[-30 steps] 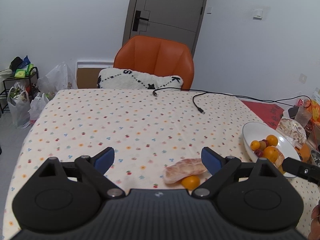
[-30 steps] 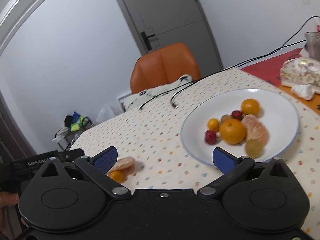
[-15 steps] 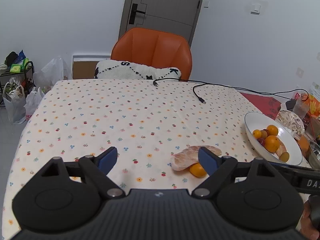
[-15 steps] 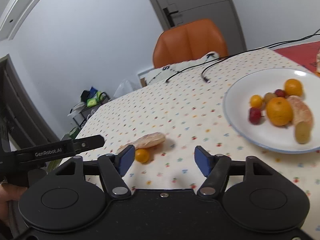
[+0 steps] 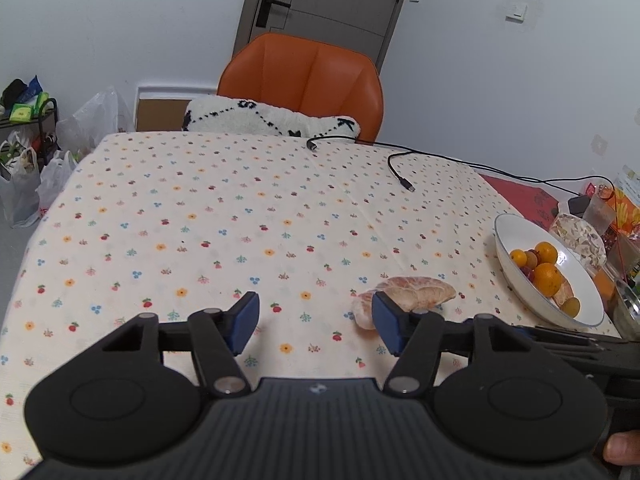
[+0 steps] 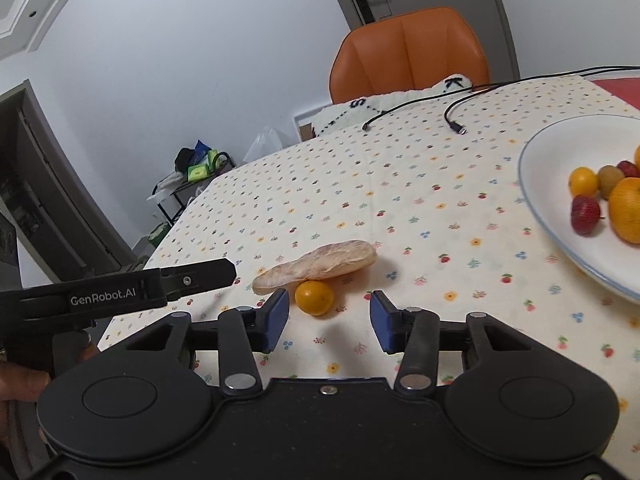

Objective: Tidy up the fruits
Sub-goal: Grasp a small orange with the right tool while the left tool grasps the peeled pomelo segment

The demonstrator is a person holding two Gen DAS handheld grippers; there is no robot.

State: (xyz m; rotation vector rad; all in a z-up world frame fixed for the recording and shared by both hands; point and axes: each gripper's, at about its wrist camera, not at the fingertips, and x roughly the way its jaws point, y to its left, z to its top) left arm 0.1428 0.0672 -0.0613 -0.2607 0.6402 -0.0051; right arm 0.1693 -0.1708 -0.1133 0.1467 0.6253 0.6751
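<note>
A peeled pinkish citrus segment lies on the floral tablecloth with a small orange touching its near side. My right gripper is open just short of that orange, which sits nearer its left finger. My left gripper is open over bare cloth; the segment shows past its right finger, which hides the small orange. A white plate at the right holds oranges, a citrus segment and small red and green fruits. The right wrist view shows its rim.
Black cables trail across the far side of the table. An orange chair with a white cushion stands behind it. Packets and a red mat crowd the right edge. Bags sit on the floor at left.
The right gripper swung left from the plate to the small orange and its fingers narrowed. The left gripper's fingers narrowed too, and its view shifted slightly.
</note>
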